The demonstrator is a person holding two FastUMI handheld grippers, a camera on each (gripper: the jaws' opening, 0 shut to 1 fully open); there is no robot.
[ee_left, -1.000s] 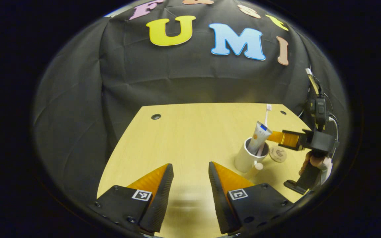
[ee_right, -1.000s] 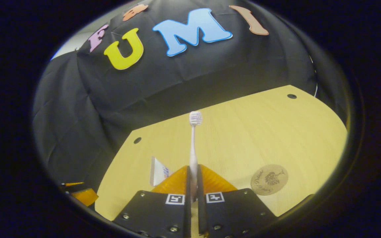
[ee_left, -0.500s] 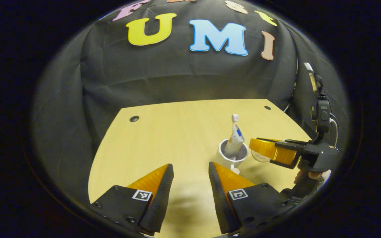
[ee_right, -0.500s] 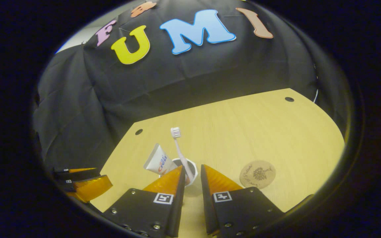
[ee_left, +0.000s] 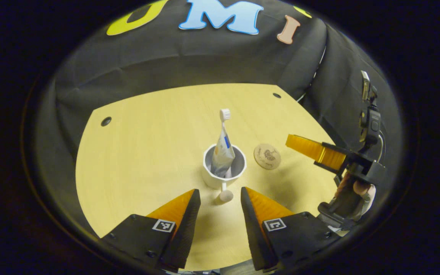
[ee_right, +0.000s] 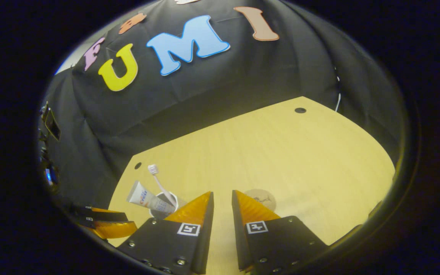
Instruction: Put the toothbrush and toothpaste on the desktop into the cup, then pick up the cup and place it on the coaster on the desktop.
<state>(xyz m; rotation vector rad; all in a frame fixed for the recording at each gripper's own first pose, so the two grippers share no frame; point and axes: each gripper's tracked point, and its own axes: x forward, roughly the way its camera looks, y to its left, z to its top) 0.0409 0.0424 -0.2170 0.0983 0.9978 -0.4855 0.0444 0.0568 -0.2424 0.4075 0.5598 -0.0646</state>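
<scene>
The pale wooden desktop (ee_left: 139, 152) spreads wide under both cameras, its far edge meeting the draped black cloth wall (ee_left: 189, 61); small dark round holes (ee_left: 105, 121) sit near its back corners. In the left gripper view the left gripper (ee_left: 217, 198) reaches forward over the near part of the desktop, its two orange-faced fingers (ee_left: 178, 208) set well apart with nothing between them; the gap frames the handle of the white cup (ee_left: 223, 172), which stands just ahead of the fingertips without touching them. Off to the right in the same view, the right gripper (ee_left: 307, 146) hangs above the desktop, held from below by a hand (ee_left: 357, 188); its orange fingers point towards the middle of the desktop and grip nothing. In the right gripper view that gripper's (ee_right: 222, 195) own fingers (ee_right: 195, 208) stand a narrow gap apart, empty; the left gripper (ee_right: 107, 225) shows low at the left edge. The cup (ee_right: 164, 204) stands upright on the bare desktop, left of the fingers in that view and partly hidden by the left one. The toothpaste tube (ee_left: 222, 152) sits inside the cup, its flat end leaning up over the rim; the toothbrush (ee_left: 224, 116) rises from the cup behind it, bristled head uppermost. The round brown coaster (ee_left: 267, 156) lies flat just beside the cup, on its right in the left gripper view, apart from it and with nothing on it; in the right gripper view the coaster (ee_right: 261, 198) peeks out just past the right finger.
</scene>
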